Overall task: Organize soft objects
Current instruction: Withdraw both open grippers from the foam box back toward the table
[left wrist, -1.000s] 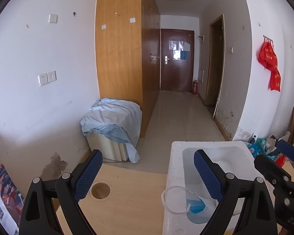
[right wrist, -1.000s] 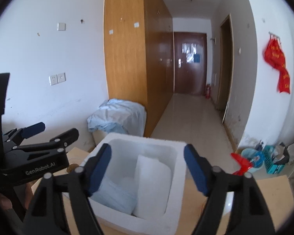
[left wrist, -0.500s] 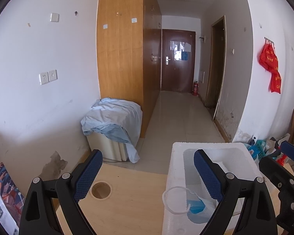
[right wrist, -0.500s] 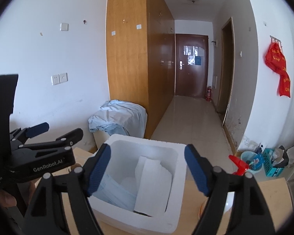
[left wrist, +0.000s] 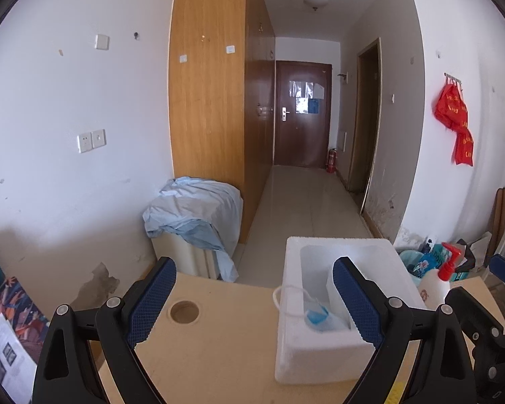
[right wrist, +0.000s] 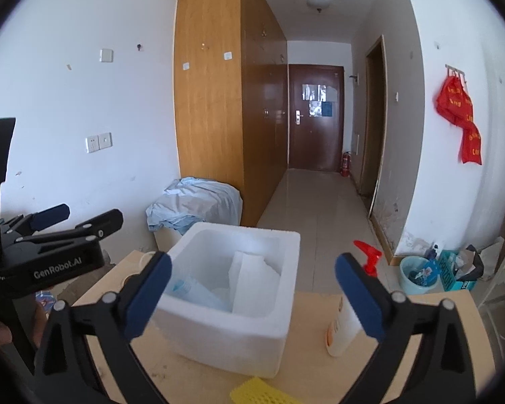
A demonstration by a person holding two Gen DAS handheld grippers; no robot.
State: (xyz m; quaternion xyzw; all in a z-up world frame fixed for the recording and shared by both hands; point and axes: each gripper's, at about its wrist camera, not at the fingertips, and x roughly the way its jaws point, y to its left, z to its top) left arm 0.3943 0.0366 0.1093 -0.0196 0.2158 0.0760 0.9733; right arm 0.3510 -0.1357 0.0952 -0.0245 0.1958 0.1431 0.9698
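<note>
A white foam box [left wrist: 320,353] stands on the wooden table [left wrist: 212,346], also in the right wrist view [right wrist: 239,333]. Inside lie a blue face mask [left wrist: 314,314] with its white ear loop over the rim, light blue soft pieces [right wrist: 195,291] and a white foam slab [right wrist: 249,279]. A yellow mesh object [right wrist: 259,392] lies on the table in front of the box. My left gripper [left wrist: 252,306] is open and empty, left of the box. My right gripper [right wrist: 252,298] is open and empty, held in front of the box.
A white spray bottle with a red trigger [right wrist: 345,320] stands right of the box. The table has a round cable hole [left wrist: 184,312]. A cloth-covered cabinet [left wrist: 198,222] stands behind the table. A blue bin [right wrist: 415,274] and clutter sit on the floor at right.
Both grippers have drawn back and risen a little from the box. The white slab in the box now leans more upright. The yellow mesh object has come into view.
</note>
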